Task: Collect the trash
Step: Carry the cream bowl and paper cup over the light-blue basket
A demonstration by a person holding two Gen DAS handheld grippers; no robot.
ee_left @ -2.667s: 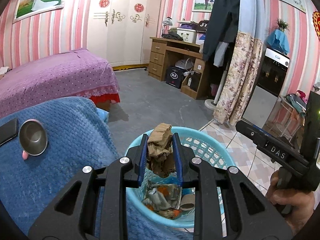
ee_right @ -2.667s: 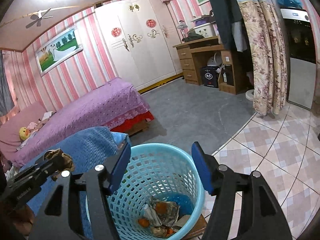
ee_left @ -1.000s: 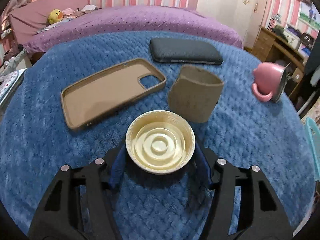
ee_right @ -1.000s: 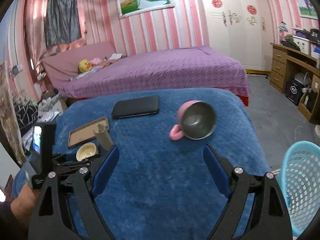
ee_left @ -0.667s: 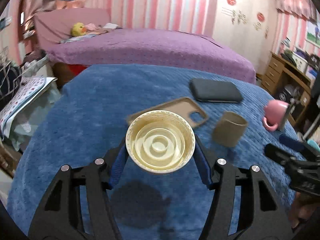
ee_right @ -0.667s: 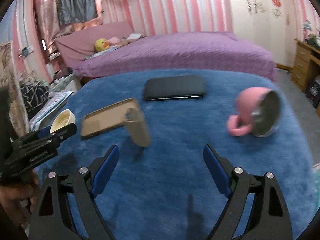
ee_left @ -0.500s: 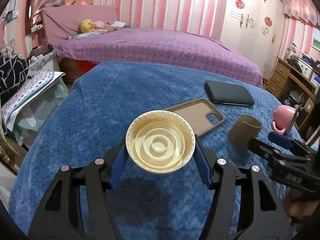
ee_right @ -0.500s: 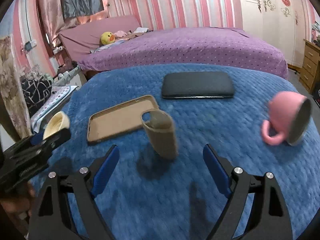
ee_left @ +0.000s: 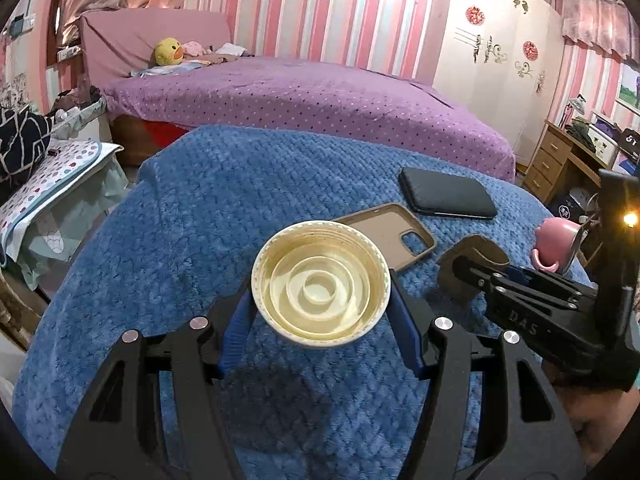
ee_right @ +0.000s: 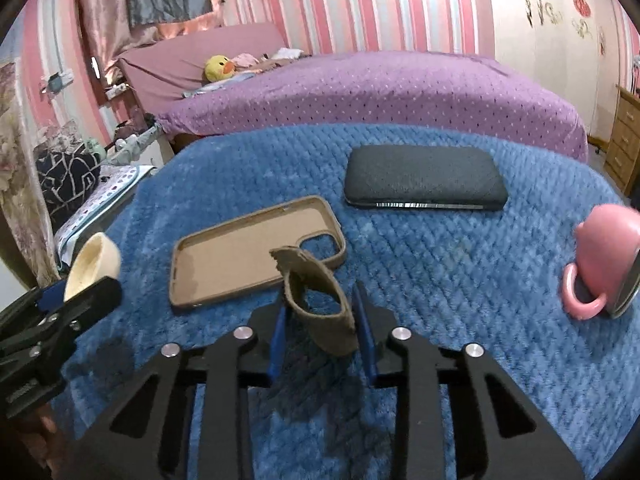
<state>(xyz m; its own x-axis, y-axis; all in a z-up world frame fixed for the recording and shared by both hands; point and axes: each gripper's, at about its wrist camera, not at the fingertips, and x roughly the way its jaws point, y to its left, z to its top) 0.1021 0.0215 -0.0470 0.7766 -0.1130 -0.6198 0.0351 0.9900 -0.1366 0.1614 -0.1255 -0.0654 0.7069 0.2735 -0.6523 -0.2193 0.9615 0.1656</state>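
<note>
Cardboard tube (ee_right: 320, 304), brown and rough-edged, is squashed out of round between the blue pads of the right gripper (ee_right: 320, 320); the jaws are closing on it, pads touching both flanks. Its torn upper rim points away from the camera, toward the phone case (ee_right: 252, 252). In the left-wrist view the same tube (ee_left: 472, 268) sits at the tip of the right gripper (ee_left: 492, 280), just beside the case (ee_left: 396, 232).

Left gripper (ee_left: 320, 312) pinches a cream plastic lid (ee_left: 320, 284), round, with concentric ridges inside and a finely ribbed rim (hollow side facing the camera). The lid is clear of the blanket. From the right wrist it shows edge-on (ee_right: 93, 264) at the far left.

Surface: blue waffle-textured fleece blanket (ee_right: 460, 280), soft, draped over a rounded top. On it lie the tan phone case, open side up, a dark phone (ee_right: 424, 184) in a grained cover beyond it, and a pink mug (ee_right: 604, 256) tipped on its side near the right edge, handle toward the camera.

Room: pink striped walls, purple dotted bed (ee_left: 304, 96) behind, yellow duck plush (ee_left: 168, 50) at the headboard, wooden desk (ee_left: 560, 160) at right.

Blanket edge falls away at left toward a patterned stool (ee_left: 52, 176); open blanket lies between tube and mug.
</note>
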